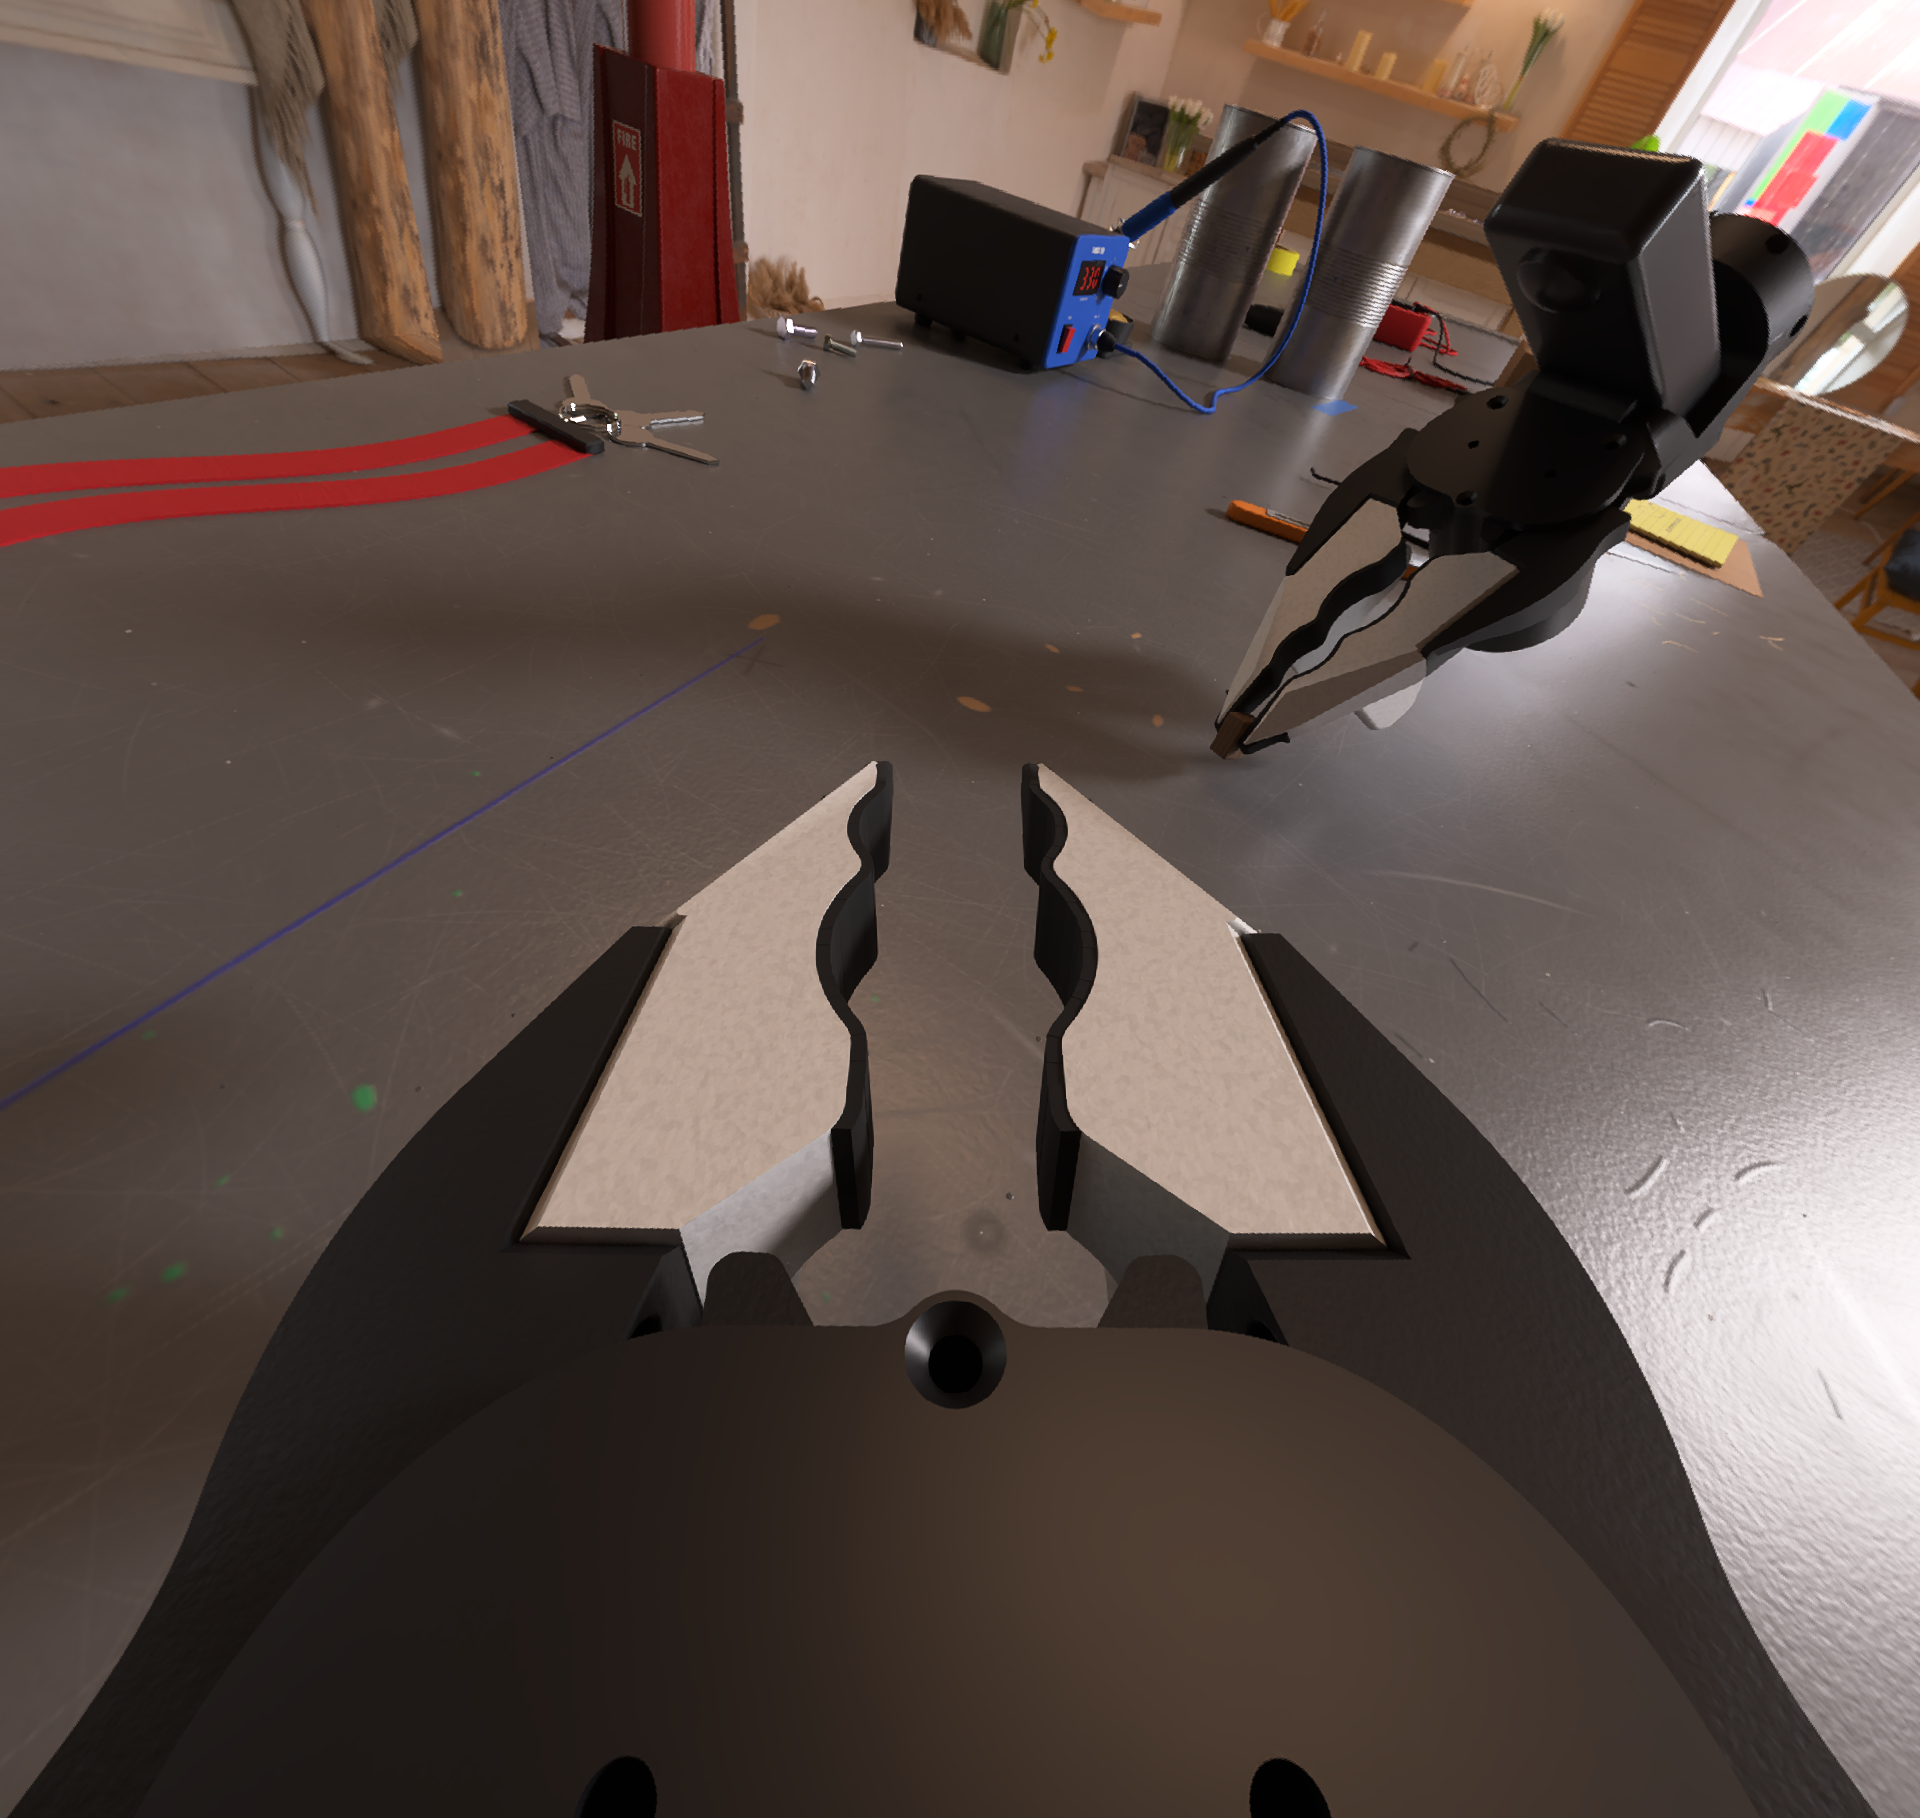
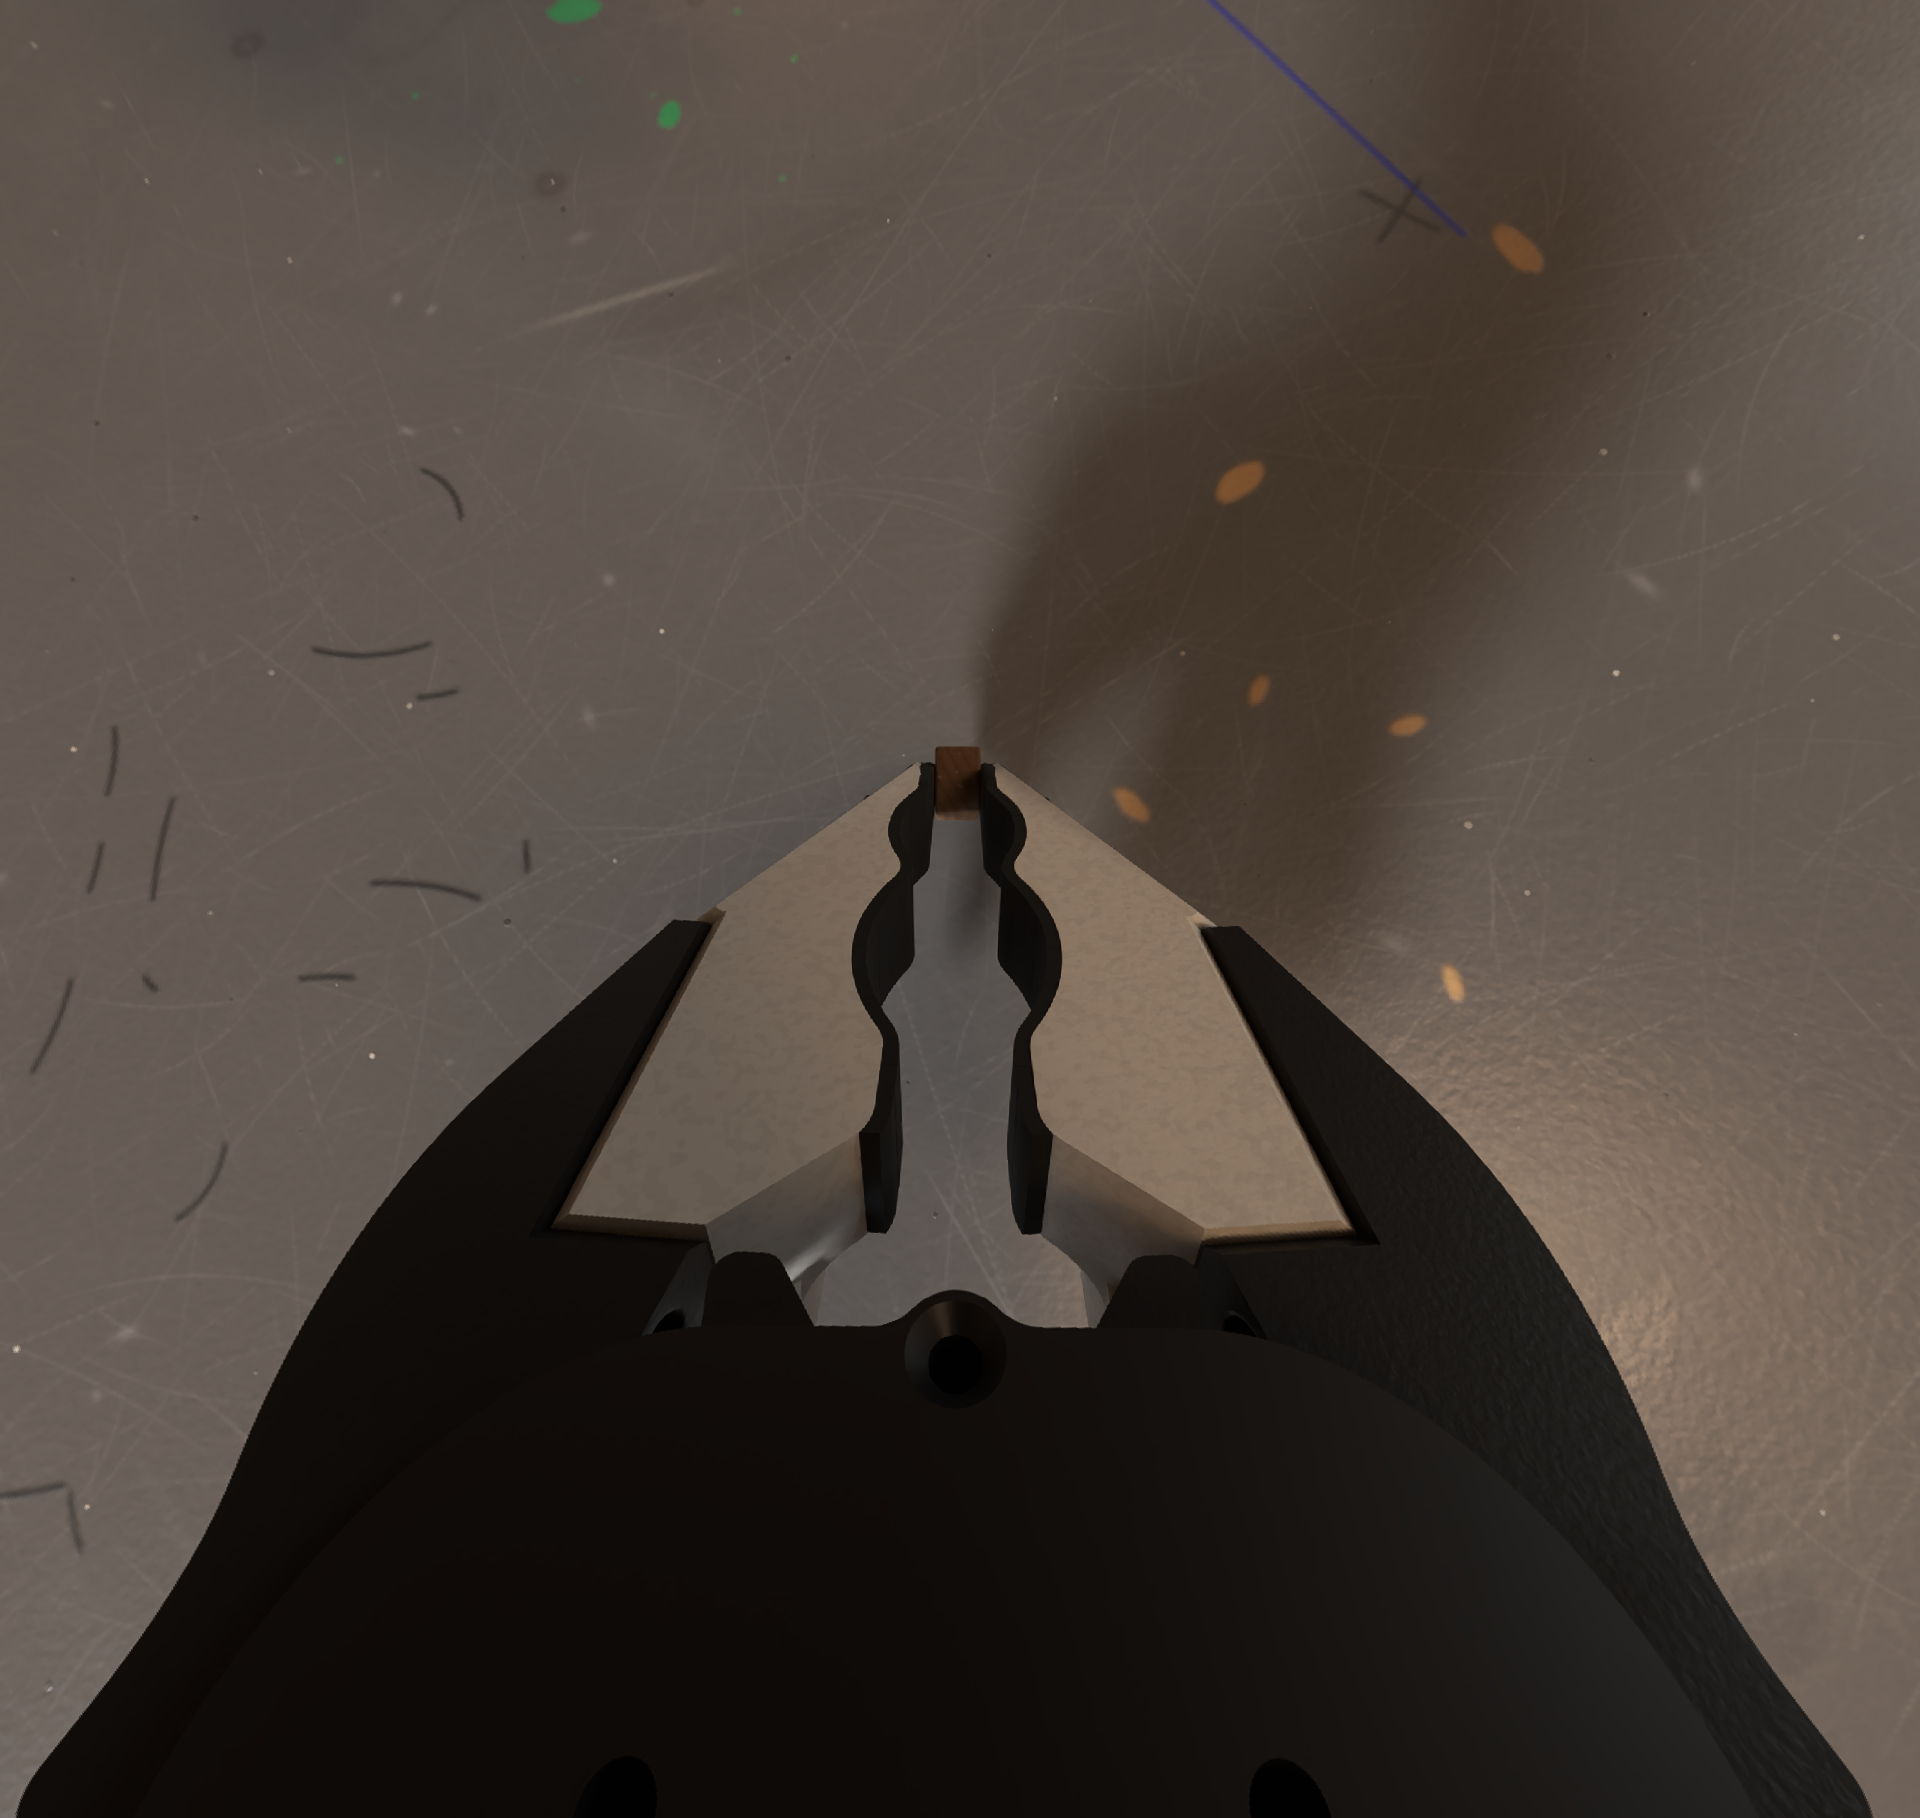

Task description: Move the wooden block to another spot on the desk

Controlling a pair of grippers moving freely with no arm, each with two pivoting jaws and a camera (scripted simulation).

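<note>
Pinching the wooden block (image 2: 956, 781) at their very tips, the jaws of the right gripper (image 2: 954, 776) are clamped on it, and the block's far end pokes out just past them. In the left wrist view the same small brown block (image 1: 1230, 732) sits at the tip of the right gripper (image 1: 1242, 738), which tilts down so the block is touching the grey table (image 1: 1039, 542) or just above it; I cannot tell which.

Nearer in that view, the jaws of the left gripper (image 1: 956, 781) stand apart with only bare table between them. The right gripper is ahead and to the right of them, well apart.

Farther ahead and to the left of the left jaws lie two red straps (image 1: 260, 485) with a bunch of keys (image 1: 623, 423) at their end. Beyond those are a few loose bolts (image 1: 831, 345). Farthest, ahead and slightly right, stands a black and blue soldering station (image 1: 1013, 277), with two metal cans (image 1: 1299, 256) beside it.
</note>
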